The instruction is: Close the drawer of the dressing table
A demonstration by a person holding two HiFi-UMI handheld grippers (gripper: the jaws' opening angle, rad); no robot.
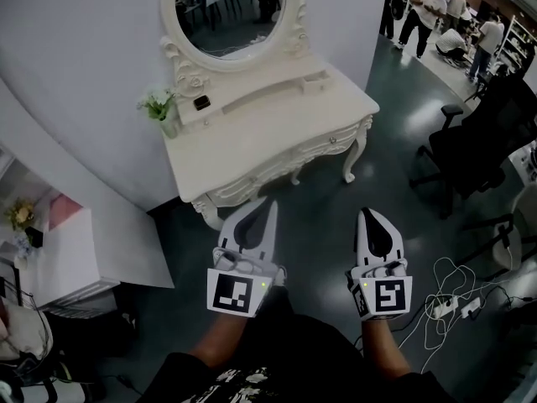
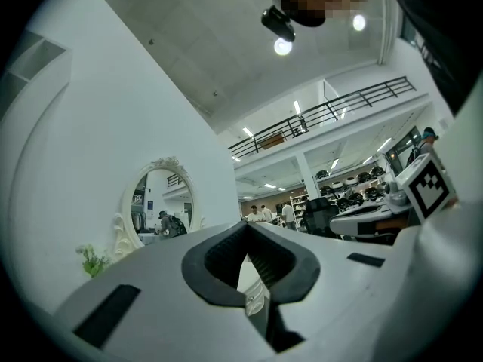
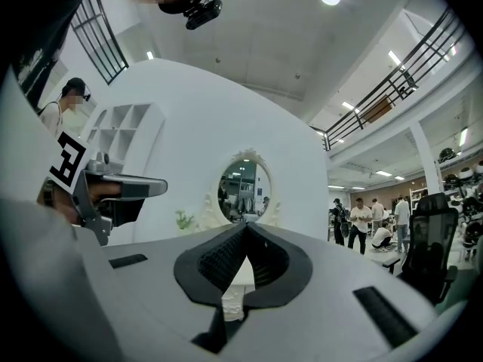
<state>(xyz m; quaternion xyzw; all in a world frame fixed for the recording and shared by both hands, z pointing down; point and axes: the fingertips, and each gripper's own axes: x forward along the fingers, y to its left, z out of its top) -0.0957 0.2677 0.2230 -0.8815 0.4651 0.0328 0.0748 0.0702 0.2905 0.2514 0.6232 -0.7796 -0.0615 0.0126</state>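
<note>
At the bottom edge of the head view, the person's forearms (image 1: 222, 338) reach up out of dark clothing, each hand carrying a gripper with a black-and-white marker cube (image 1: 232, 293) at its base. The left gripper (image 1: 270, 205) sits left of centre and points toward the upper right. Its fingers (image 1: 262, 225) are pressed together at the tips with nothing between them, and the left gripper view shows the same closed tips (image 2: 245, 226). The right gripper (image 1: 366, 213) is near it on the right. Its fingers are likewise closed on nothing, as the right gripper view confirms (image 3: 244, 227).

Both grippers hover over the dark floor (image 1: 319, 217), apart from the white dressing table (image 1: 277, 116), which stands against the wall in the upper middle of the frame. At the left end of its tabletop is a small green plant (image 1: 159, 107), with a small dark object (image 1: 201, 102) just to its right and the oval mirror (image 1: 231, 11) above. The drawer (image 1: 323, 143) lies in the carved front below the tabletop. Its face looks level with the rest of that front, but the steep view leaves this unsure.

To the right is a black office chair (image 1: 482, 145), with white cables (image 1: 449, 300) on the floor at lower right and people (image 1: 428, 7) in the upper right corner.
</note>
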